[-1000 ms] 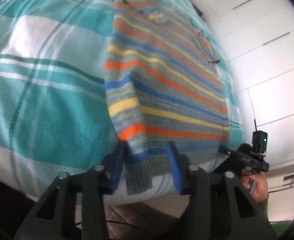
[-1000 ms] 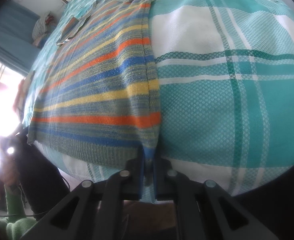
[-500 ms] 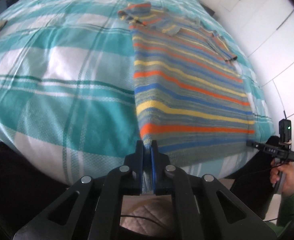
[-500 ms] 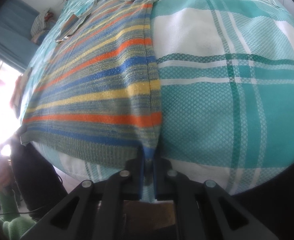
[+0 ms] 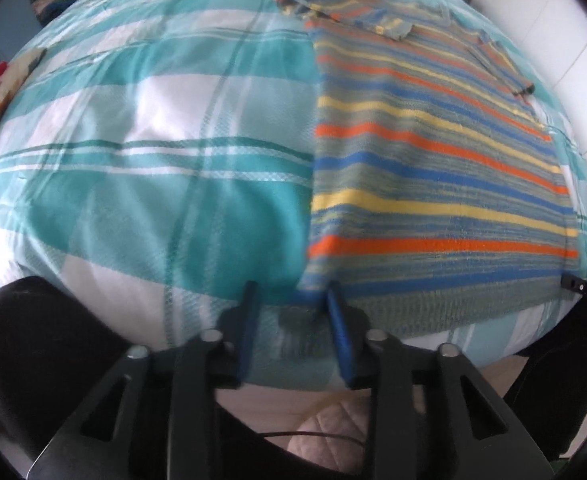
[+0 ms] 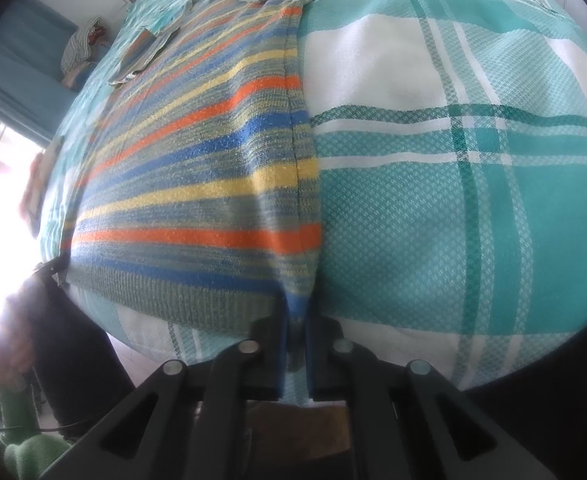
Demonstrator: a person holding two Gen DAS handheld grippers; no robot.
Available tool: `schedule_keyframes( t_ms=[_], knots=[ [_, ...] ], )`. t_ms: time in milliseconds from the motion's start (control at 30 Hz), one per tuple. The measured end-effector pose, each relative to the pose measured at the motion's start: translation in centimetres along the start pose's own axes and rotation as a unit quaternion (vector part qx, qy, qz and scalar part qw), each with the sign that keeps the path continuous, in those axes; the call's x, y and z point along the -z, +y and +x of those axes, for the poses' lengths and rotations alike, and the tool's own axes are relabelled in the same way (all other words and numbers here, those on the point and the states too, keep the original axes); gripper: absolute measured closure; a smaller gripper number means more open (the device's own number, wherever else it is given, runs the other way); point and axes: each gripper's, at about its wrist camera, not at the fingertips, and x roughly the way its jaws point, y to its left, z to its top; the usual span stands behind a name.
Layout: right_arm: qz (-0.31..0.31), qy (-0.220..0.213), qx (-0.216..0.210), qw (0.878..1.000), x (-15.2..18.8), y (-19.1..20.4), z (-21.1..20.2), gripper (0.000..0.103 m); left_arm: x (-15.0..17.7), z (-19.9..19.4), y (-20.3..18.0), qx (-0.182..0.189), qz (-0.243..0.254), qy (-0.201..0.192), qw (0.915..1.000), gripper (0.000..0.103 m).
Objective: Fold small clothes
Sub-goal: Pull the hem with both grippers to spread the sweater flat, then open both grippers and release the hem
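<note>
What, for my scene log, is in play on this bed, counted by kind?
striped sweater: 1
hand-held gripper: 2 (left, right)
plaid bedspread: 1
Total: 4

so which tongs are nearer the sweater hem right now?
Right. The right tongs are shut on the striped sweater at its hem corner. The left tongs are open, their fingers either side of the opposite hem corner, not pinching it.
</note>
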Motion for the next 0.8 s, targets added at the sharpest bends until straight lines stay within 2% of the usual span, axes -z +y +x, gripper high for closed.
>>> schedule_keyframes(
  t_ms=[33,67,100,167,200,267,333,400,467,533,567,633,667,733,800],
  knots=[
    [0.007,0.001,-0.003,1.0,0.1,-0.1,-0.3,0.096,0.0,-1.3,0.5,-0.004,-0.003,-0.019,0.9998,0.049],
    [0.015,0.004,-0.004,1.0,0.3,-0.3,-0.7,0.09,0.0,-2.3,0.8,-0.003,-0.005,-0.033,0.9994,0.048],
    [0.02,0.005,-0.001,1.0,0.5,-0.4,-1.3,0.089,0.0,-3.3,1.1,0.004,-0.01,-0.047,0.9989,0.048],
    [0.014,-0.005,0.019,1.0,0.8,-0.2,-2.9,0.088,-0.6,-5.1,1.2,0.031,-0.016,-0.077,0.9964,0.041],
    [0.006,-0.015,0.035,0.999,0.8,0.1,-3.8,0.088,-0.9,-5.7,0.9,0.046,-0.012,-0.09,0.9948,0.034],
    [-0.016,-0.042,0.06,0.997,0.4,1.2,-5.8,0.088,-1.9,-5.6,-0.7,0.065,0.006,-0.109,0.9919,0.031],
    [-0.048,-0.071,0.063,0.994,-0.4,3.1,-7.4,0.088,-2.8,-4.7,-2.4,0.072,0.028,-0.118,0.99,0.03],
    [-0.082,-0.087,0.054,0.991,-1.3,5.0,-7.5,0.088,-3.4,-2.5,-3.9,0.082,0.046,-0.107,0.9897,0.029],
    [-0.109,-0.085,0.048,0.989,-2.2,6.5,-6.0,0.088,-3.2,-0.1,-4.9,0.079,0.051,-0.065,0.9934,0.029],
    [-0.12,-0.057,0.049,0.99,-2.8,6.6,-3.0,0.088,-2.0,2.3,-5.0,0.063,0.054,-0.009,0.9965,0.029],
    [-0.116,-0.031,0.059,0.991,-2.7,6.0,-1.2,0.088,-1.2,2.7,-5.0,0.051,0.061,0.001,0.9969,0.03],
    [-0.101,0.013,0.059,0.993,-1.7,4.3,0.9,0.088,0.6,1.4,-4.8,0.034,0.091,-0.01,0.9952,0.029],
    [-0.098,0.018,0.045,0.994,-1.2,3.8,0.6,0.088,1.1,0.8,-4.6,0.025,0.103,-0.003,0.9944,0.029],
    [-0.094,0.051,0.054,0.993,-0.8,3.3,-0.8,0.089,1.9,-0.9,-4.1,0.014,0.111,0.003,0.9938,0.029],
    [-0.111,0.032,0.061,0.991,-1.8,3.7,-3.8,0.088,1.5,-3.1,-3.7,0.02,0.106,-0.018,0.994,0.029]
  ],
)
